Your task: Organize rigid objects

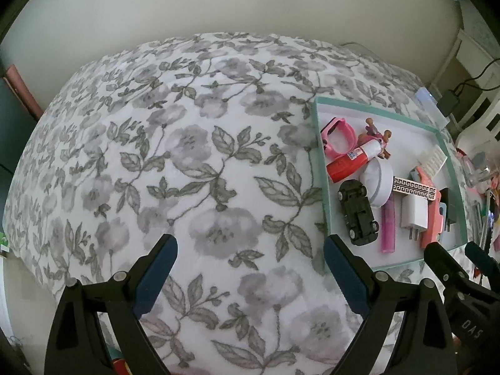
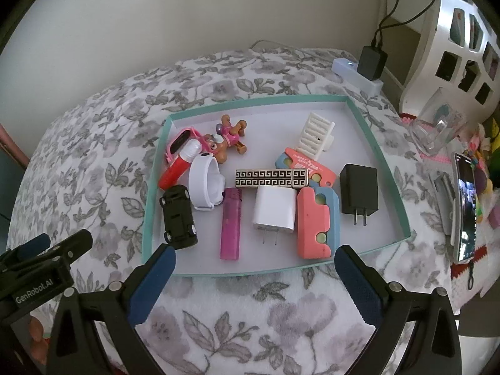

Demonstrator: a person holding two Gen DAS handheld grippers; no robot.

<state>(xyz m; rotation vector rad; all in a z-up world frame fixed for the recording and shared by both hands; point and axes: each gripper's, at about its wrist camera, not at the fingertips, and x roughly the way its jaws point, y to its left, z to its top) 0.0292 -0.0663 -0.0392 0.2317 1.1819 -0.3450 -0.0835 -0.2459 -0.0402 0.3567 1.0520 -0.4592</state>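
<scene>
A shallow teal-rimmed tray (image 2: pixel 156 187) lies on a floral bedspread and also shows in the left wrist view (image 1: pixel 318 143). It holds a black toy car (image 2: pixel 178 215), a purple lighter (image 2: pixel 230 225), a white charger (image 2: pixel 275 211), a black charger (image 2: pixel 358 192), a pink and blue block (image 2: pixel 315 222), a patterned bar (image 2: pixel 271 177), a white round case (image 2: pixel 207 184), a red tube (image 2: pixel 178 167), a pink watch (image 2: pixel 178 143) and a toy dog (image 2: pixel 226 140). My right gripper (image 2: pixel 254 259) is open and empty just before the tray's near rim. My left gripper (image 1: pixel 250 250) is open and empty over the bedspread, left of the tray.
A white power strip (image 2: pixel 356 73) with a black adapter lies behind the tray. A phone (image 2: pixel 465 206), a clear container (image 2: pixel 437 131) and colourful clutter sit to the right. A white shelf unit (image 2: pixel 453 31) stands at back right. The wall is behind the bed.
</scene>
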